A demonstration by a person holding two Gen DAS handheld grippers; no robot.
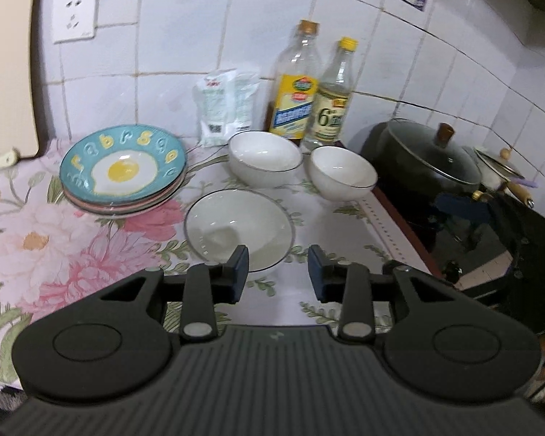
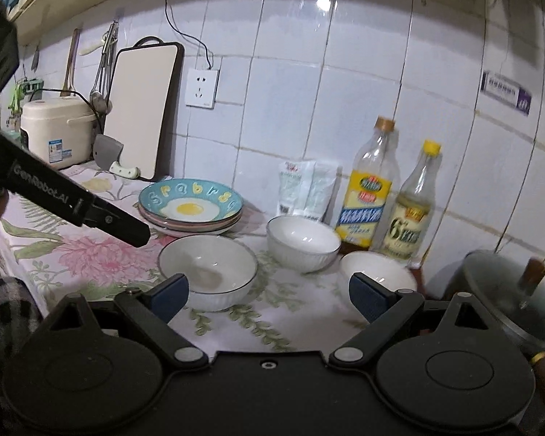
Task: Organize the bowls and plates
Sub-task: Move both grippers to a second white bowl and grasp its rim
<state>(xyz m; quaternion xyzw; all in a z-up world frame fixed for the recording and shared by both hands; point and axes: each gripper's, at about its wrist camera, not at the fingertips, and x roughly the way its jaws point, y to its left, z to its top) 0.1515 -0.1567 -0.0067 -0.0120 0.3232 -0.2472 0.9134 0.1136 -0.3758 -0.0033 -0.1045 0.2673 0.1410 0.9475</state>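
Toward counter's back edge: plates point(image 1: 121, 170) already stacked. Three bowls point(image 1: 239, 230) point(image 1: 265, 158) point(image 1: 341, 172) loose beside stack, unnested; stacking left. Left gripper point(image 1: 278, 269) near front bowl, jaws apart, empty. Right gripper point(image 2: 269, 290) jaws wide, empty.

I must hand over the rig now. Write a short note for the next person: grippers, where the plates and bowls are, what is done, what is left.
Left gripper: open, holds nothing, in front of the near bowl.
Right gripper: open, holds nothing.
Plates: one stack at the back left of the floral cloth.
Bowls: three white, apart; near bowl, back bowl, right bowl by the stove.
Done: plates stacked.
Left: nest the bowls, probably.
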